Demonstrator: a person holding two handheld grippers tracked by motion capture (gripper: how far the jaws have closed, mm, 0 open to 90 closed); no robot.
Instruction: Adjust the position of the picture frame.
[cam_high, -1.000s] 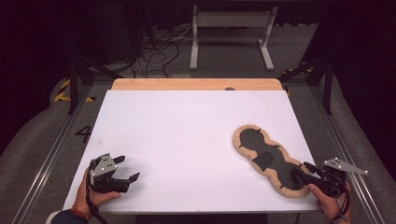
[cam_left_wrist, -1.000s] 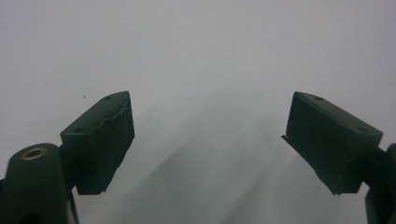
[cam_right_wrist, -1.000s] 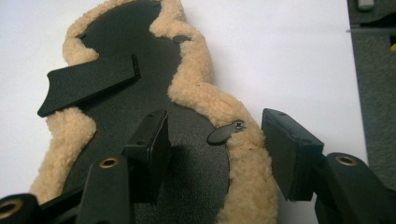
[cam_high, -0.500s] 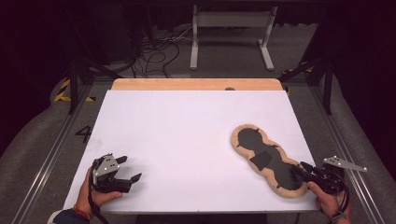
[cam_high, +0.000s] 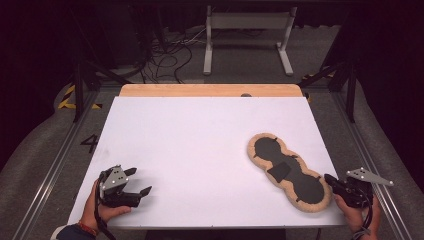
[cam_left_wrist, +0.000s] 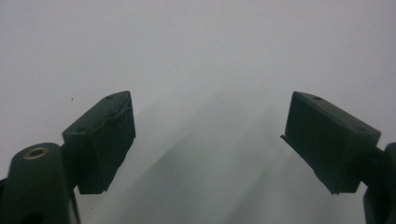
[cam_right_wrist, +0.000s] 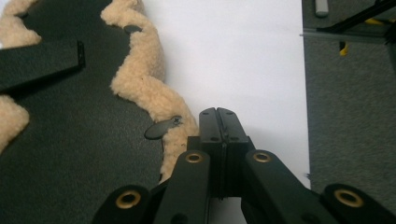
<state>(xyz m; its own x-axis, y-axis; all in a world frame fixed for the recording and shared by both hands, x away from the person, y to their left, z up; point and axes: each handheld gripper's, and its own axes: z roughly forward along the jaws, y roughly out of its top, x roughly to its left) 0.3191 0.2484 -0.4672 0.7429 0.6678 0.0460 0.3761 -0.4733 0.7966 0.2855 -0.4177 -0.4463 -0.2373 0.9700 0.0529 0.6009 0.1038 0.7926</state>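
A peanut-shaped black pad (cam_high: 305, 185) with a tan fleece border (cam_right_wrist: 140, 88) lies flat at the right of the white table (cam_high: 200, 135). A black strap (cam_high: 278, 171) crosses its middle. My right gripper (cam_high: 331, 180) sits at the pad's near right end. Its jaws have just been closing and now stand shut, pads pressed together with nothing between them (cam_right_wrist: 218, 114). They lie just beside the fleece edge and a small black tab (cam_right_wrist: 161, 128). My left gripper (cam_high: 140, 181) rests near the front left corner, open over bare table (cam_left_wrist: 210, 135).
A wooden strip (cam_high: 210, 90) runs along the table's far edge. Beyond it on the floor stand a grey metal frame (cam_high: 245, 30) and loose cables (cam_high: 170, 50). Metal rails flank both sides of the table.
The right gripper's jaws have come together at the pad's near end, and the hand shifted only slightly. The left hand and the pad have stayed in place.
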